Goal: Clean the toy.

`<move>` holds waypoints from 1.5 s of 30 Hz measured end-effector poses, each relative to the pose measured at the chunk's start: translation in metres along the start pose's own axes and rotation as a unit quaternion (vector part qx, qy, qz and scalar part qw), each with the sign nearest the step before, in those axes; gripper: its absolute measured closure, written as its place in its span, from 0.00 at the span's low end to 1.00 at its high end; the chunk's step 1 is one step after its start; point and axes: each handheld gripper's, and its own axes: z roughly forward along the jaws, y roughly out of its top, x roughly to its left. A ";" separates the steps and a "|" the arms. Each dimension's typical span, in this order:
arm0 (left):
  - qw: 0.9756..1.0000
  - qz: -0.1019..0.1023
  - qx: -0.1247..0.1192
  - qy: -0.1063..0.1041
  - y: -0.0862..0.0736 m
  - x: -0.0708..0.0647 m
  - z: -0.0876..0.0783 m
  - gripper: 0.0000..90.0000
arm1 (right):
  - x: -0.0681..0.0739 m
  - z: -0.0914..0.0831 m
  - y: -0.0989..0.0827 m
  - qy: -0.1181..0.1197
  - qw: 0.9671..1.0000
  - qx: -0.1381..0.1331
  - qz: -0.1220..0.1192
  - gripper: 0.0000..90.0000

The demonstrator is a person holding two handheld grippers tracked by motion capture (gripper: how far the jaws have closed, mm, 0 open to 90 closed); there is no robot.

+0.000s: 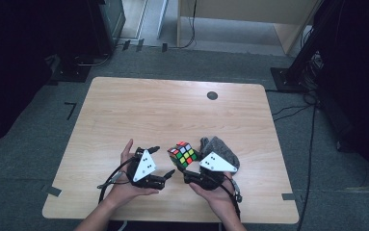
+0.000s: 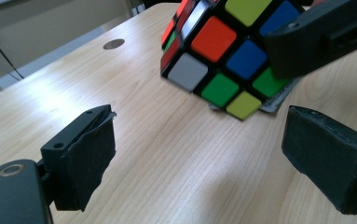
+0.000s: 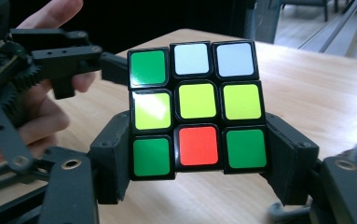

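Count: one multicoloured plastic puzzle cube (image 3: pixel 197 109), one grey cloth (image 1: pixel 220 150), two grippers. Right gripper (image 3: pixel 197 161) clamps the cube above the wooden table (image 1: pixel 172 108) (tilted, no long axis). Left gripper (image 2: pixel 223 154) stands open, empty.

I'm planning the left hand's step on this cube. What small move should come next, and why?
Probably ease the left gripper toward the cube so its open jaws straddle a side layer. The right gripper already clamps the cube's bottom layer, while the left jaws stand apart, short of it.
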 end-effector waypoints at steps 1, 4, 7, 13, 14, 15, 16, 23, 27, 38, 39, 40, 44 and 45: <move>1.000 0.004 0.001 -0.003 0.000 -0.001 0.000 0.11 | 0.003 0.001 0.001 0.003 1.000 0.004 0.003 0.38; 1.000 0.026 0.004 -0.003 0.000 -0.008 0.002 0.11 | 0.007 0.002 0.002 0.012 1.000 0.008 0.016 0.38; 0.999 0.038 0.008 -0.001 0.000 -0.012 0.003 0.11 | 0.011 0.003 0.003 0.024 0.999 0.015 0.030 0.38; 0.998 0.063 0.002 0.013 0.000 -0.015 0.001 0.29 | 0.013 0.003 0.004 0.036 0.998 0.035 0.048 0.38; 0.998 0.067 0.000 0.015 -0.001 -0.015 0.001 0.31 | 0.013 0.003 0.003 0.039 0.997 0.038 0.054 0.38; 0.997 0.070 -0.002 0.018 -0.001 -0.015 0.000 0.31 | 0.012 0.004 0.003 0.043 0.997 0.038 0.058 0.38; 0.997 0.074 -0.005 0.023 -0.002 -0.016 0.000 0.31 | 0.012 0.004 0.003 0.045 0.996 0.038 0.061 0.38; 0.997 0.072 -0.020 0.027 -0.002 -0.016 -0.003 0.32 | 0.009 0.003 0.004 0.058 0.994 0.031 0.083 0.38; 0.998 0.062 -0.009 0.013 -0.003 -0.016 0.000 0.27 | 0.010 0.004 0.004 0.050 0.995 0.042 0.078 0.38; 0.999 0.042 -0.005 -0.008 -0.002 -0.014 -0.002 0.37 | 0.010 0.007 0.001 0.035 0.996 0.039 0.073 0.34; 0.999 0.038 -0.005 -0.011 -0.002 -0.013 -0.002 0.37 | 0.011 0.006 0.001 0.031 0.997 0.033 0.068 0.32; 0.999 0.035 -0.004 -0.009 -0.003 -0.013 -0.002 0.37 | 0.011 0.006 0.002 0.024 0.997 0.030 0.061 0.29; 1.000 0.016 0.000 -0.016 -0.005 -0.008 -0.001 0.37 | 0.007 0.001 0.004 0.028 0.998 0.010 0.062 0.26; 1.000 0.010 -0.001 -0.016 -0.005 -0.006 -0.001 0.37 | 0.005 0.000 0.005 0.032 0.997 0.004 0.064 0.26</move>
